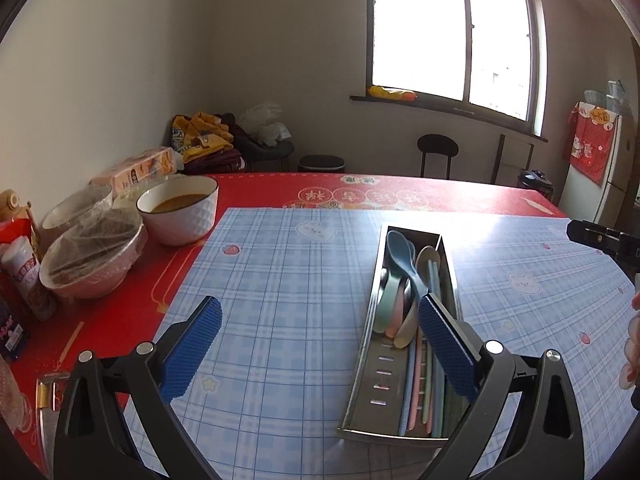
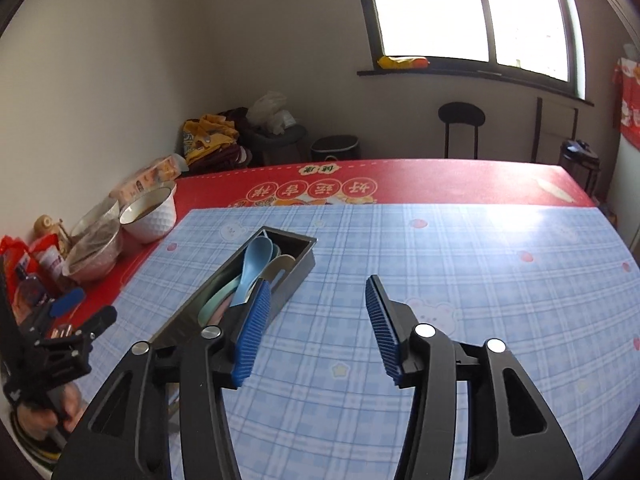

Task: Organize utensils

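While both tools hang above the table, we note the following.

Left gripper: our left black two-finger gripper with blue ribbed pads (image 1: 320,322) has its jaws spread wide and holds nothing; it hovers over the blue plaid mat (image 1: 280,280), its right pad overlapping the tray in our view.

Right gripper: our right black two-finger gripper with blue ribbed pads (image 2: 316,308) is likewise spread apart and empty, above bare mat just right of the tray.

Tray: the long rectangular stainless-steel utensil tray (image 1: 370,364) lies flat on the mat, between the two grippers.

Utensils: a blue plastic spoon (image 1: 402,254) lies on top of pastel green, pink and cream spoons inside the tray; pastel chopsticks (image 1: 418,392) lie lengthwise beside them.

Table: the red printed tablecloth (image 1: 460,196) shows around the mat.

Bowls: a white faceted bowl of brown liquid (image 1: 178,212) and two film-covered bowls (image 1: 90,256) stand at the table's left edge, well apart from the tray.
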Motion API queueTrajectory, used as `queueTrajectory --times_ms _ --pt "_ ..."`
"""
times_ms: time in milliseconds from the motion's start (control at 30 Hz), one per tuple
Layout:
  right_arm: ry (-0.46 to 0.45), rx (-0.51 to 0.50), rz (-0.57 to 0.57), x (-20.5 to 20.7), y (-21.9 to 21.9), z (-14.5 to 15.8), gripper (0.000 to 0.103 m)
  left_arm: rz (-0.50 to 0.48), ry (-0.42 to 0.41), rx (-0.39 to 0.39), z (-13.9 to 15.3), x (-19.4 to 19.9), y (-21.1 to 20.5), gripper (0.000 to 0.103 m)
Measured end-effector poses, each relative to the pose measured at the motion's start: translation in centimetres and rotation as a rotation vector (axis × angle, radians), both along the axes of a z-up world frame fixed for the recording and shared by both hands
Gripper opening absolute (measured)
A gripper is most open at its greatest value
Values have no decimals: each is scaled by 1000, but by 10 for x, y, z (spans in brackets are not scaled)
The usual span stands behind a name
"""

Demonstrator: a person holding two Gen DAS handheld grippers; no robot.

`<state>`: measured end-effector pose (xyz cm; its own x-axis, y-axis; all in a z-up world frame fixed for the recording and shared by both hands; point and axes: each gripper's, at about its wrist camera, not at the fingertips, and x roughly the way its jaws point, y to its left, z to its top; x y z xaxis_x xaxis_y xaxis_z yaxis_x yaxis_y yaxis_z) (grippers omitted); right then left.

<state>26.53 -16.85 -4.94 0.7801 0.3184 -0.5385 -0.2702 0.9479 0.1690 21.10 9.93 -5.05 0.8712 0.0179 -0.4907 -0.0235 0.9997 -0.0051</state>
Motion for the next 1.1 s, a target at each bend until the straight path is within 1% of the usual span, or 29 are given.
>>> queueTrajectory --times_ms 133,167,200,300,367,433,533,767,1100 --pt "-80 -21 -13 -18 -17 20 76 -25 -89 -2 37 -13 -15 97" --pt "-97 -27 -18 -22 -20 25 79 -27 -111 1 45 -17 -19 97" --pt "-116 -31 -26 -27 -24 29 86 -33 -131 3 52 -20 -23 97" --pt "-174 -40 -50 -40 -32 42 86 -35 -182 11 68 -30 -34 97" --pt "-199 -42 -59 -45 -35 48 87 -1 -232 40 75 -38 -41 97" --pt "-216 -40 -63 -50 -38 54 87 9 -255 75 78 -43 -50 97" --pt "-238 -46 -72 -58 -42 60 87 -1 -250 97 81 -47 -60 97" --pt "-261 -42 -66 -67 -42 65 87 14 -245 97 84 -49 -63 97" --pt "-255 -55 -64 -67 -40 63 87 22 -244 107 83 -49 -65 97"
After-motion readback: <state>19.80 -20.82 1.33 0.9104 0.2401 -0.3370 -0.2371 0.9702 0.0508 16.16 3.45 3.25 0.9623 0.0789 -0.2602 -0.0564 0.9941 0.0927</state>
